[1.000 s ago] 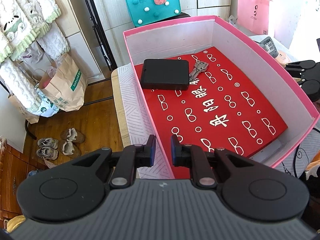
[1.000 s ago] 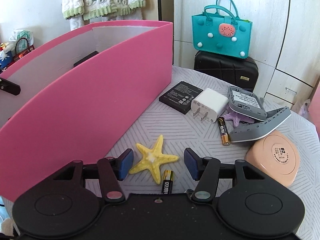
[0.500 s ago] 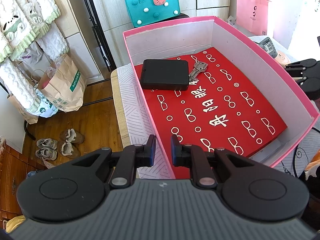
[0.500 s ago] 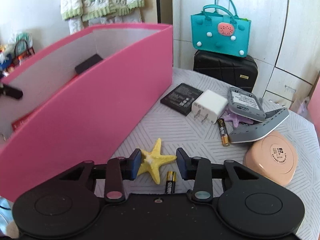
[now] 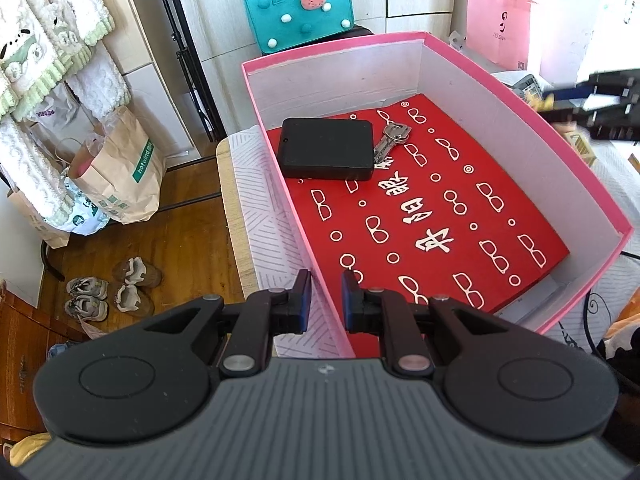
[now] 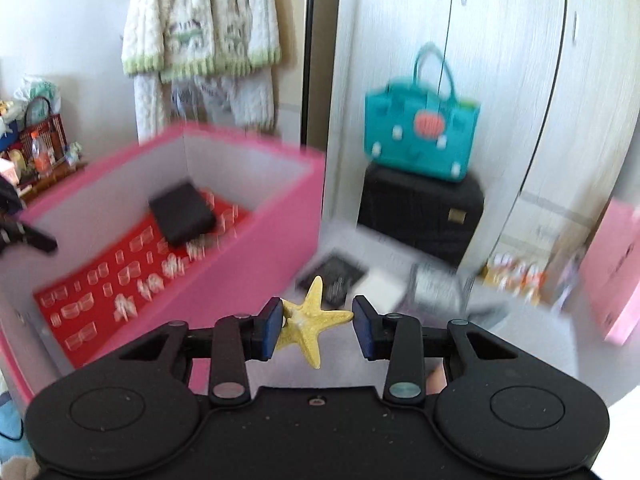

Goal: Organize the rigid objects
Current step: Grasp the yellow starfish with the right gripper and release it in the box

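- Right tongs have just closed onto the yellow starfish, which hangs between the pads.
- Pink box sits to their left.
- Left tongs stand narrow, straddling the box's near wall, pads off it.

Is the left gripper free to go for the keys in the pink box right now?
Probably not: the left gripper is shut on the pink box's near wall, so it would have to let go first. The keys lie uncovered beside the black case.

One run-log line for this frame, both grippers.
left gripper: shut on box wall | right gripper: shut on starfish, lifted clear of table | in box: black case, key
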The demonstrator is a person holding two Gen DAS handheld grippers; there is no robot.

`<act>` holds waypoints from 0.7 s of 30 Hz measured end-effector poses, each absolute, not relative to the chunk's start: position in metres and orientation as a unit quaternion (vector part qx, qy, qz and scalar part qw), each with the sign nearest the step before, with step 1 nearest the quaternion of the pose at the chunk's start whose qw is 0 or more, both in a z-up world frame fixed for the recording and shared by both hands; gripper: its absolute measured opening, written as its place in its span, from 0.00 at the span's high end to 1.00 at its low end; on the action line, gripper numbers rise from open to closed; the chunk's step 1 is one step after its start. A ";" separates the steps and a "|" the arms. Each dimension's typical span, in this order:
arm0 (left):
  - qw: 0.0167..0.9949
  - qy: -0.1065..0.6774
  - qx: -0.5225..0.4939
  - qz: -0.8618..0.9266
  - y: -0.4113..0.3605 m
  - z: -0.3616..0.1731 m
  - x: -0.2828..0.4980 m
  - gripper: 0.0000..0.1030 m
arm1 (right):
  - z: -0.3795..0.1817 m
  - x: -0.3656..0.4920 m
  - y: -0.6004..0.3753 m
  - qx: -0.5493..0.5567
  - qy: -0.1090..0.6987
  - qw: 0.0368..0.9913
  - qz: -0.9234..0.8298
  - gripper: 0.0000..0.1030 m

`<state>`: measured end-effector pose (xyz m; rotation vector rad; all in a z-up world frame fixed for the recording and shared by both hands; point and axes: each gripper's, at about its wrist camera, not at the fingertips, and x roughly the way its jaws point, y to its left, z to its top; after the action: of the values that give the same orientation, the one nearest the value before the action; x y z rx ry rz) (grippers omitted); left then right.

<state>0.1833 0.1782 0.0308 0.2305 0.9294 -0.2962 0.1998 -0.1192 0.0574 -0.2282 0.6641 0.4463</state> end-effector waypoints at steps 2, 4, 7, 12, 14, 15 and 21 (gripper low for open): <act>0.878 0.444 0.106 -0.143 0.180 0.030 0.183 0.87 | 0.077 0.199 -0.115 -0.117 0.297 0.921 0.223 0.58; 0.879 0.444 0.103 -0.143 0.180 0.030 0.184 0.87 | 0.094 0.202 -0.110 -0.109 0.282 0.921 0.244 0.58; 0.879 0.444 0.102 -0.142 0.180 0.029 0.184 0.87 | 0.109 0.211 -0.097 -0.096 0.282 0.907 0.296 0.58; 0.879 0.445 0.100 -0.142 0.180 0.029 0.184 0.87 | 0.098 0.242 -0.053 -0.141 0.315 0.867 0.358 0.58; 0.879 0.445 0.099 -0.142 0.180 0.029 0.184 0.87 | 0.085 0.258 -0.035 -0.164 0.331 0.857 0.360 0.58; 0.879 0.445 0.098 -0.141 0.180 0.029 0.184 0.87 | 0.078 0.266 -0.026 -0.175 0.340 0.852 0.358 0.58; 0.877 0.450 0.094 -0.142 0.182 0.030 0.186 0.87 | 0.046 0.289 -0.002 -0.239 0.375 0.829 0.340 0.58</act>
<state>0.1859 0.1824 0.0301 0.1958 0.9381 -0.2965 0.2890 -0.0024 0.0456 -0.5064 0.7958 0.7211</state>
